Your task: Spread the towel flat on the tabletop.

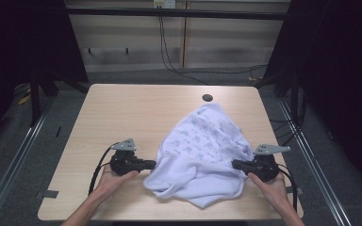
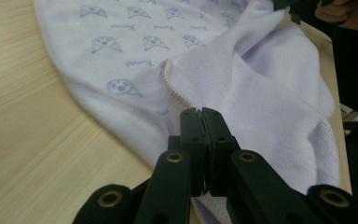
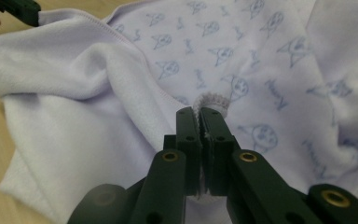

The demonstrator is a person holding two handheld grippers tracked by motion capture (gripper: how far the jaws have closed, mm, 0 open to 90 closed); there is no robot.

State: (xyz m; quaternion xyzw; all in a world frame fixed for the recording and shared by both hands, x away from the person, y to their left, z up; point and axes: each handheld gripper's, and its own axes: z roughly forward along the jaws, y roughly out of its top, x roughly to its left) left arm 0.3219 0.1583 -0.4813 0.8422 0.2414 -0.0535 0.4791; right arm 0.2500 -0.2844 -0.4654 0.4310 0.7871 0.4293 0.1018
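With both grippers clamped on one crumpled white printed fleece towel (image 1: 201, 150), we hold its left edge in the left gripper (image 1: 153, 164) and its right edge in the right gripper (image 1: 234, 164) (jaws pinching cloth); its length runs from the near edge toward the far right of the light wooden table (image 1: 122, 113).

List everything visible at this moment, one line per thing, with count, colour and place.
towel: one, white with a small blue print, crumpled on the table's right half, near the front edge.
table: one, light wood.
hole: one, dark, round, in the tabletop near the far edge.
cables: several, black, on the floor behind the table.
left claw: one, black, shut on the towel's hem.
right claw: one, black, shut on the towel's hem.
hands: two, at the near edge.
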